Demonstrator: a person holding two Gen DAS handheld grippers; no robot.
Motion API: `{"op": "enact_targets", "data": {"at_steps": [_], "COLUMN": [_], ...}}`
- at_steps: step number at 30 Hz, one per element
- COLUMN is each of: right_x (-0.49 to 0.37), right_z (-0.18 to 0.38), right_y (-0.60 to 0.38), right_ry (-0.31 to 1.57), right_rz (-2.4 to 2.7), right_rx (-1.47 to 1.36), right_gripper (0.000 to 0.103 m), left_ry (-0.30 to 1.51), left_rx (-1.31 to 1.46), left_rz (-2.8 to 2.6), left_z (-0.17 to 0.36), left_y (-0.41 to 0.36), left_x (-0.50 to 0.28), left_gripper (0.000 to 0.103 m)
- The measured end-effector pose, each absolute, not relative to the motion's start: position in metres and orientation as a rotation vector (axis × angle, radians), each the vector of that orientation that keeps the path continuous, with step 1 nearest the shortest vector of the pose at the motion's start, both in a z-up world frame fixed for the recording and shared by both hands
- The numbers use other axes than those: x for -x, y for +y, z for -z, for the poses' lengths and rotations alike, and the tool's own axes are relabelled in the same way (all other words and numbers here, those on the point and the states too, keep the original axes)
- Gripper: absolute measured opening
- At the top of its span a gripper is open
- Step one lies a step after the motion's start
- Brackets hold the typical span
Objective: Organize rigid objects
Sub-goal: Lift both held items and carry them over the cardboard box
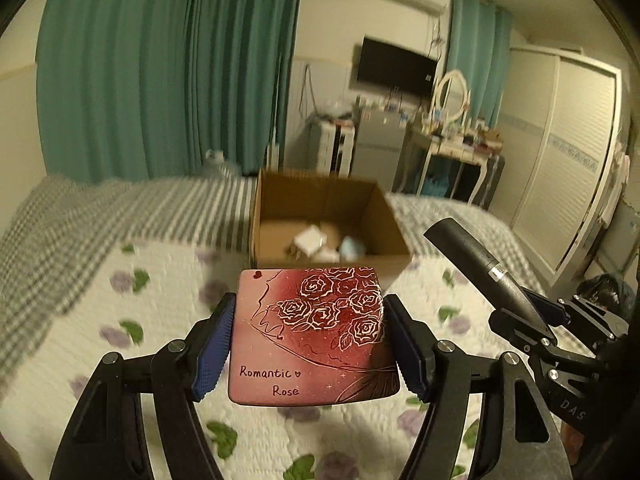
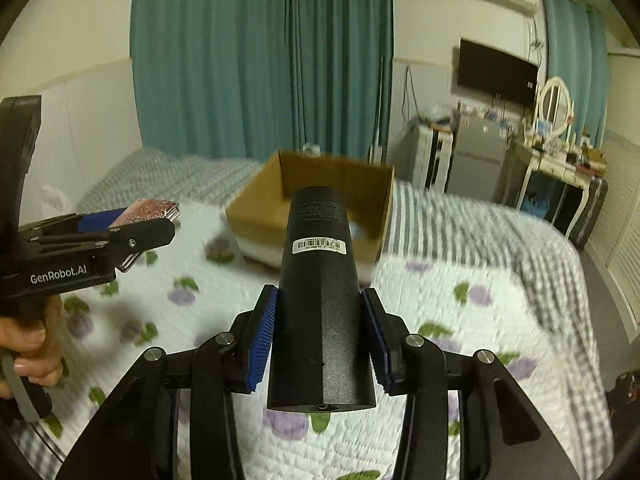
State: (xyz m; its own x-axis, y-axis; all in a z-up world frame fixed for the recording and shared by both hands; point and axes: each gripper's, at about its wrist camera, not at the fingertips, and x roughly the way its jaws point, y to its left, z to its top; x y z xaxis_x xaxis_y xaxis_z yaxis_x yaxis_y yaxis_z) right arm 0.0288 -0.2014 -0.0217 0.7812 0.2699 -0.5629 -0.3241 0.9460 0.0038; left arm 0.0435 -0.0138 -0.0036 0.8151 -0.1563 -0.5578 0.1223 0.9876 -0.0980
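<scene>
My left gripper (image 1: 308,312) is shut on a flat pink and red tin (image 1: 312,336) with roses and the words "Romantic Rose", held above the bed. In the right wrist view that same tin (image 2: 150,210) shows edge-on at the left, clamped in the left gripper (image 2: 144,224). My right gripper (image 2: 318,300) is shut on a tall black bottle (image 2: 318,280) with a barcode label, pointing forward. In the left wrist view the bottle (image 1: 480,264) sticks up at the right. An open cardboard box (image 1: 396,236) stands ahead on the bed with a few small items inside; the right wrist view shows the box (image 2: 256,208) behind the bottle.
A white quilt with purple flowers (image 1: 152,320) covers the near bed; a grey striped blanket (image 1: 120,208) lies beyond. Teal curtains (image 1: 160,80), a wall television (image 1: 394,66), a cluttered dressing table (image 1: 460,140) and a wardrobe (image 1: 568,160) stand behind. A person's hand (image 2: 28,340) holds the left gripper.
</scene>
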Motion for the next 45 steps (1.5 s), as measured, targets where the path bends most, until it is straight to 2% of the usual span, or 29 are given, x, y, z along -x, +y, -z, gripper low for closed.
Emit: {"op": "enact_targets", "data": {"at_steps": [11, 21, 33, 45], "right_x": [-0.044, -0.093, -0.179, -0.255], "right_z": [-0.053, -0.077, -0.044, 0.054], "right_y": [-0.198, -0.193, -0.182, -0.169], "right_ry": [0.437, 0.388, 0.43, 0.627], "right_rz": [-0.343, -0.348, -0.351, -0.368], "right_rx": [0.101, 0.088, 0.111, 0.131], "right_gripper": [0.042, 0.042, 0.042, 0.042], "left_ry": [0.412, 0.374, 0.448, 0.609], "left_rx": [0.064, 0.051, 0.033, 0.019], "left_rz": [0.176, 0.178, 0.19, 0.186], "left_z": [-0.078, -0.094, -0.055, 0.035], "left_y": [-0.005, -0.008, -0.024, -0.033], "left_x": [-0.067, -0.123, -0.206, -0.282], "left_gripper": [0.072, 0.072, 0.072, 0.072]}}
